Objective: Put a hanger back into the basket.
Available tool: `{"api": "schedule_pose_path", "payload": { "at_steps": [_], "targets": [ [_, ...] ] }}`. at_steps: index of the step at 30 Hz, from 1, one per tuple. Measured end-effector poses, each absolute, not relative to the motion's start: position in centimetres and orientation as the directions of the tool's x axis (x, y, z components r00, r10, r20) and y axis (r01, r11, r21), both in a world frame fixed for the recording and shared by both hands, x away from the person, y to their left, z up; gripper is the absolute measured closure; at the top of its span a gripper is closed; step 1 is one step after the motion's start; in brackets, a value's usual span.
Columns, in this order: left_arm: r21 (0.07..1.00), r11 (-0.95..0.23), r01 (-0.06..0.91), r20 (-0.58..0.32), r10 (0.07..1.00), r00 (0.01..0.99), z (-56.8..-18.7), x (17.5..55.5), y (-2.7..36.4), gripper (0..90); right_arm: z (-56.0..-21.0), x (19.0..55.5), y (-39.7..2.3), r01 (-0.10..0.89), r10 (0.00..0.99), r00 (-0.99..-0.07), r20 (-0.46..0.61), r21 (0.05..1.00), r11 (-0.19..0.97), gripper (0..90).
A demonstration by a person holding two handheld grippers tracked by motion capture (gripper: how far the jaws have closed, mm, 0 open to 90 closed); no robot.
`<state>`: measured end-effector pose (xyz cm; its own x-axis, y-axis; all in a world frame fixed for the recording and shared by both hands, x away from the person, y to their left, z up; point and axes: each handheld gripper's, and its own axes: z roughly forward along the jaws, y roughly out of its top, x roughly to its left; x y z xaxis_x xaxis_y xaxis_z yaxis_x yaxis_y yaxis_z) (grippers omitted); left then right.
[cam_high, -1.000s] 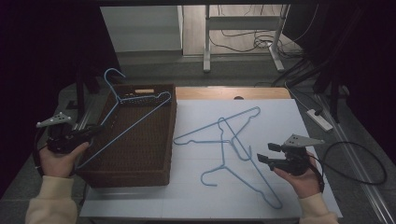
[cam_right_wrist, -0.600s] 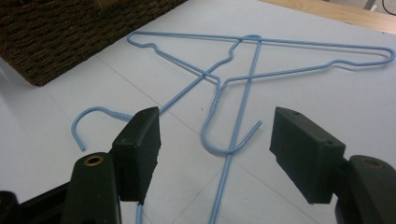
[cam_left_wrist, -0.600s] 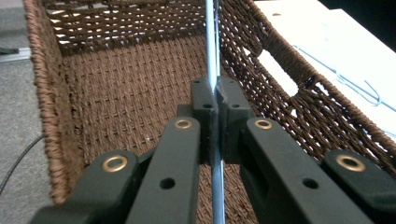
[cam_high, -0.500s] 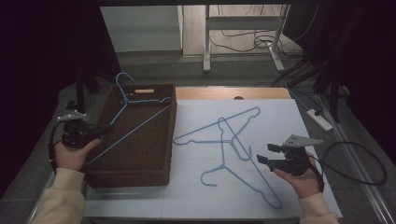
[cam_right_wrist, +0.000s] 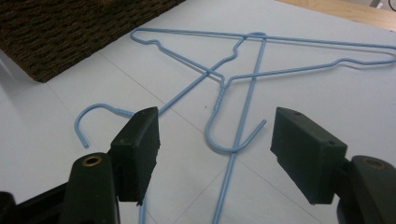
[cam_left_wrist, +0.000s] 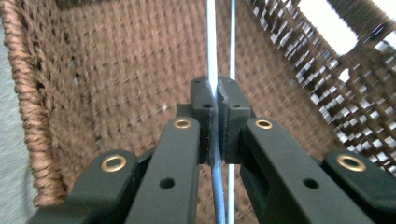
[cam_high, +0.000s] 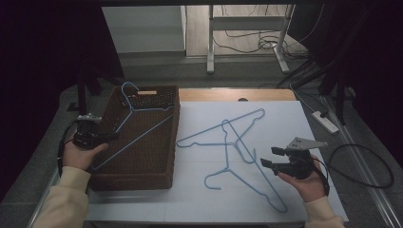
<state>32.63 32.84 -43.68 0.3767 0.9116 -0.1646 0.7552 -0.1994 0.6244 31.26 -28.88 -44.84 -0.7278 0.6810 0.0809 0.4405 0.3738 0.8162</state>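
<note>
Blue wire coat hanger (cam_high: 138, 124) lies tilted over the brown woven rectangular basket (cam_high: 142, 178), hook (cam_high: 127, 88) up at the basket's far rim, long bottom bar slanting across the inside toward the near left corner. Left gripper (cam_high: 105, 136) sits at the basket's left wall, held in the person's left hand (cam_high: 81, 154). In the left gripper view the two black jaws are pressed together, pinching the blue wire (cam_left_wrist: 213, 70); a second run of the same wire passes just beside the pads, woven wall behind.

Two more blue wire hangers lie flat on the white surface (cam_high: 313, 123), right of the basket, crossed over each other. One (cam_high: 223, 130) has its triangle toward the far side; the other (cam_high: 252, 178) runs toward the near edge, hook (cam_high: 212, 178) near the basket's near right corner.

Right gripper (cam_high: 267, 158), in the right hand (cam_high: 306, 183), hovers at the right side of the sheet, just beside the nearer hanger's long bar. Its jaws are spread wide, nothing between the pads; the right gripper view looks out between them at both hooks (cam_right_wrist: 233, 135) and the crossed wires on the sheet. A cable trails off to the right from it.
</note>
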Motion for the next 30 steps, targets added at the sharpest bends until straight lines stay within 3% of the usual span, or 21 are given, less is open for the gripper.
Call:
{"api": "schedule_pose_path", "payload": {
  "at_steps": [6, 7, 22, 26, 30],
  "targets": [
    [0.535, -0.252, 0.806, -0.110, 0.926, 0.362, -43.9, 33.3, 32.5, 86.0, -44.9, 31.3, -28.8, 0.441, 0.677, -0.731, 0.082, 0.814, 0.378, 32.9],
    [0.486, -0.278, 0.829, -0.082, 0.929, 0.360, -44.1, 33.7, 32.3, 85.6, -44.9, 31.3, -28.8, 0.442, 0.676, -0.732, 0.083, 0.814, 0.378, 32.8],
    [0.251, -0.319, 0.914, 0.007, 0.945, 0.328, -45.8, 35.7, 31.2, 81.7, -45.1, 31.3, -28.6, 0.440, 0.666, -0.742, 0.083, 0.809, 0.390, 31.8],
    [0.270, -0.323, 0.907, 0.019, 0.944, 0.330, -45.7, 35.8, 31.0, 78.7, -45.0, 31.2, -28.6, 0.437, 0.661, -0.746, 0.083, 0.809, 0.392, 31.6],
    [0.335, -0.322, 0.886, 0.049, 0.945, 0.324, -45.1, 35.4, 31.0, 64.7, -45.0, 31.2, -28.7, 0.438, 0.663, -0.744, 0.084, 0.810, 0.389, 31.5]
  ]
}}
